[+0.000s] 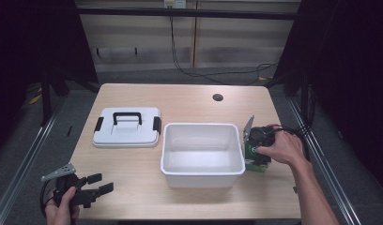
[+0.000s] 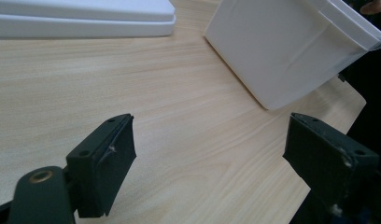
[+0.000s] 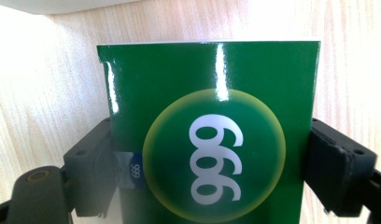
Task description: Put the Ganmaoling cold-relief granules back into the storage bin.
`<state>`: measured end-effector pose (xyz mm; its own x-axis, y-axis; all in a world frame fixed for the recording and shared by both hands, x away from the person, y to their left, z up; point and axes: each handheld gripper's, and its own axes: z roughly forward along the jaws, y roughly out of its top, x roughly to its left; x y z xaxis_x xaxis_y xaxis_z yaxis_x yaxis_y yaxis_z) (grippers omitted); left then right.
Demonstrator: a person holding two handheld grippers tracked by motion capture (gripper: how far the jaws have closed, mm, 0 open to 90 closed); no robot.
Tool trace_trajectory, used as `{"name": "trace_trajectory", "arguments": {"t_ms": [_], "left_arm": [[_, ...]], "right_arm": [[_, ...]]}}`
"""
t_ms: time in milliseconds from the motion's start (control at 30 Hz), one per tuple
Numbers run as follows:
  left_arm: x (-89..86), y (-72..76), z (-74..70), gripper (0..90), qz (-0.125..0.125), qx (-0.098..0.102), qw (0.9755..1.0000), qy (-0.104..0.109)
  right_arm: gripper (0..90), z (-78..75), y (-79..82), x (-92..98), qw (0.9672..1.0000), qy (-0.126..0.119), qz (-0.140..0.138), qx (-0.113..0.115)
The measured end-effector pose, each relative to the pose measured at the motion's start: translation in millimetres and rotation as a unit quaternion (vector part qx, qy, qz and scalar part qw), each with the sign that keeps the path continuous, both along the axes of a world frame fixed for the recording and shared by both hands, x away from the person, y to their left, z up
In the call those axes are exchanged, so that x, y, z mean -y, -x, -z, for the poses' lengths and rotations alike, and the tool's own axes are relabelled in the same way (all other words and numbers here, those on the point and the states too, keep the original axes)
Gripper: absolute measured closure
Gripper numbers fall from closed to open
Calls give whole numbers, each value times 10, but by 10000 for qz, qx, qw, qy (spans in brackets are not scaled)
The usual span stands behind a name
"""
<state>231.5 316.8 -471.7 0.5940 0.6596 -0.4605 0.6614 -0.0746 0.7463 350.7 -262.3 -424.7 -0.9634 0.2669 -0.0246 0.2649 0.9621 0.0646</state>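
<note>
Right gripper (image 1: 256, 149) clamps a green box (image 3: 212, 130) at the desk's right edge, just right of the white bin (image 1: 201, 176); left gripper (image 1: 96, 183) idles wide.

A white lid (image 1: 126, 127) with a black handle lies flat on the wooden table (image 1: 189, 96), left of the white bin (image 1: 201, 154).

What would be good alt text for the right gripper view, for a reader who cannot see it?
A glossy green box, printed with white digits in a yellow-edged circle, sits between the two black jaws of the right gripper, which press against its sides. Under it lies the light wooden table.
</note>
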Motion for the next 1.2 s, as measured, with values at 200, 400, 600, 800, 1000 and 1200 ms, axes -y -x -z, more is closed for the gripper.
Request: {"name": "trace_trajectory", "arguments": {"t_ms": [200, 400, 600, 800, 1000, 1200], "left_arm": [[2, -2, 2, 162, 24, -13, 10000, 6], [3, -2, 1, 162, 23, -6, 10000, 6], [13, -14, 4, 161, 20, -25, 10000, 0], [14, -17, 6, 161, 0, -31, 10000, -12], [17, -19, 5, 162, 2, -36, 10000, -10], [22, -25, 8, 162, 11, -56, 10000, 15]], "right_arm": [[159, -24, 3, 34, 9999, -115, -82, -45], [159, -110, 35, 90, 9997, -228, 101, -18], [160, -154, 59, 145, 9994, -290, 182, -51], [160, -189, 68, 189, 9991, -365, 211, -3], [161, -230, 99, 184, 9989, -392, 224, -77], [160, -317, 112, 200, 9986, -452, 286, -41]]}}
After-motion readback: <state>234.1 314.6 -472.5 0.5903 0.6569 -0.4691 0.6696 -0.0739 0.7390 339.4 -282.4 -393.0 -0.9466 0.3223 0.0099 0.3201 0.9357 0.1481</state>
